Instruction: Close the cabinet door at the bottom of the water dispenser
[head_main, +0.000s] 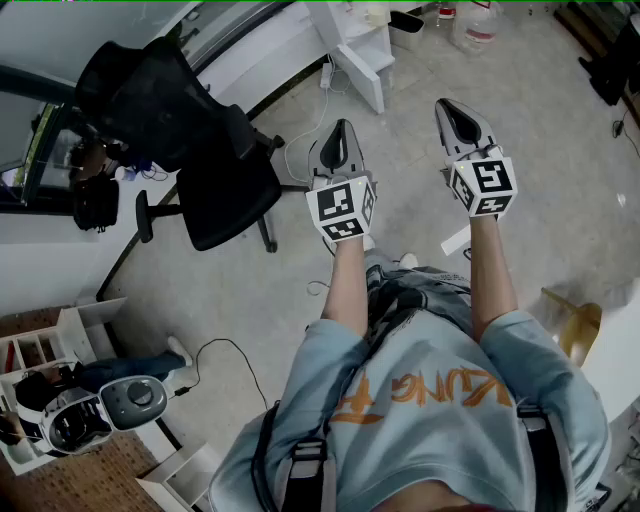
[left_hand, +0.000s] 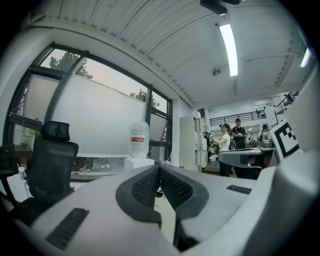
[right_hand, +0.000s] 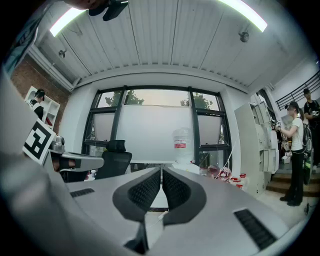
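Right hand-held gripper (right_hand: 161, 172) jaws together, empty; water dispenser bottle (right_hand: 181, 143) ahead, office chair (right_hand: 114, 161) left.

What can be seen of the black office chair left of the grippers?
The black office chair stands upright and empty on the pale floor, in front of the large window. It has a high back with a headrest, armrests, a dark seat and a star base on castors. Only the floor visibly touches it.
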